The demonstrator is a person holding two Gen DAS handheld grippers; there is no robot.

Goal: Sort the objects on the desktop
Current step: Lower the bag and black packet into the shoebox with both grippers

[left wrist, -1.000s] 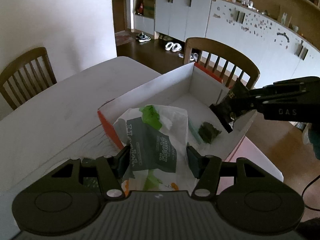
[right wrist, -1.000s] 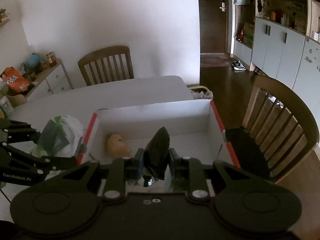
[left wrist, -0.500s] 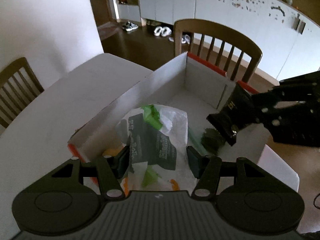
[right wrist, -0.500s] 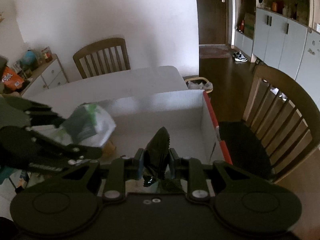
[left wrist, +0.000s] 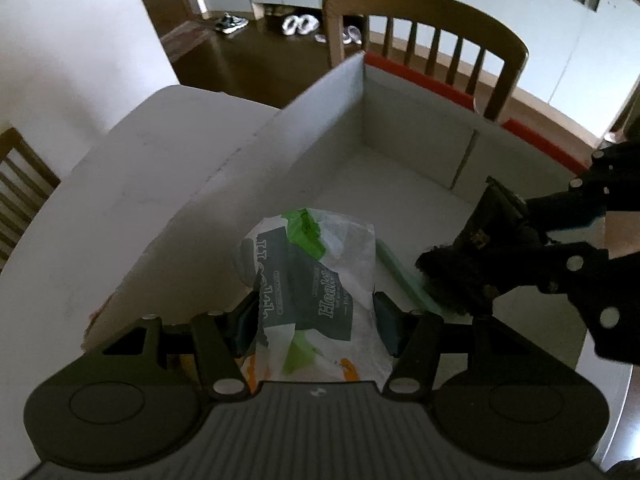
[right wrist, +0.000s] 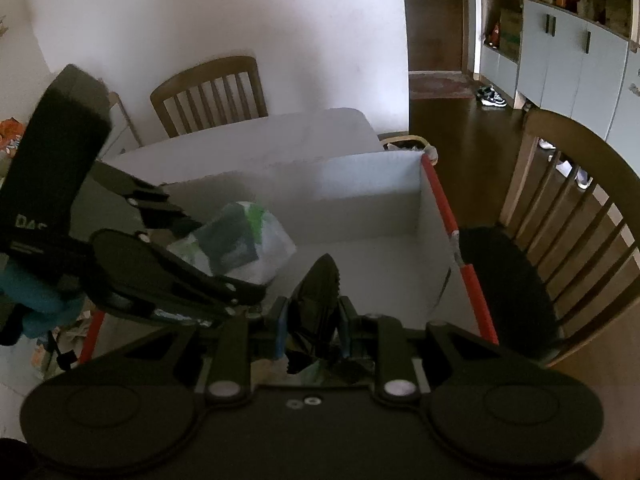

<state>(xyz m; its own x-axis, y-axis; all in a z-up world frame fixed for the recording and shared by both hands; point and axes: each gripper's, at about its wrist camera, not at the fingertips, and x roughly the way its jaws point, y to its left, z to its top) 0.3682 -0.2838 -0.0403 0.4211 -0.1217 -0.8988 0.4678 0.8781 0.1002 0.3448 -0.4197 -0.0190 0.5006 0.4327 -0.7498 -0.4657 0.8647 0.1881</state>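
From my left wrist camera, my left gripper (left wrist: 314, 322) is clamped on a white packet with green and dark print (left wrist: 316, 280), its pads pressing the packet's two sides; the packet hangs over the inside of the white cardboard box (left wrist: 304, 120), near the box's left wall and toward its near end; the box has red-trimmed rims on its far right edge and stands on the white table (left wrist: 132, 160), close to the table's far edge; my right gripper (left wrist: 476, 276) comes in from the right with a dark crinkled wrapper (left wrist: 460, 268) pinched in it, over the box's right side; a pale green strip (left wrist: 396, 268) lies on the box floor between packet and wrapper; a wooden chair (left wrist: 432, 40) stands beyond the box's far corner.

From my right wrist camera, my right gripper (right wrist: 312, 328) is narrowed on the dark wrapper (right wrist: 316, 304), whose serrated tip sticks up between the pads; it hangs above the near part of the box (right wrist: 360, 188); my left gripper (right wrist: 224, 252) reaches in from the left, holding the white packet (right wrist: 240, 240) over the box's left half, near its far wall; another chair (right wrist: 580, 220) stands just beside the box's red right rim (right wrist: 444, 216); a second chair (right wrist: 208, 92) sits at the table's far edge.
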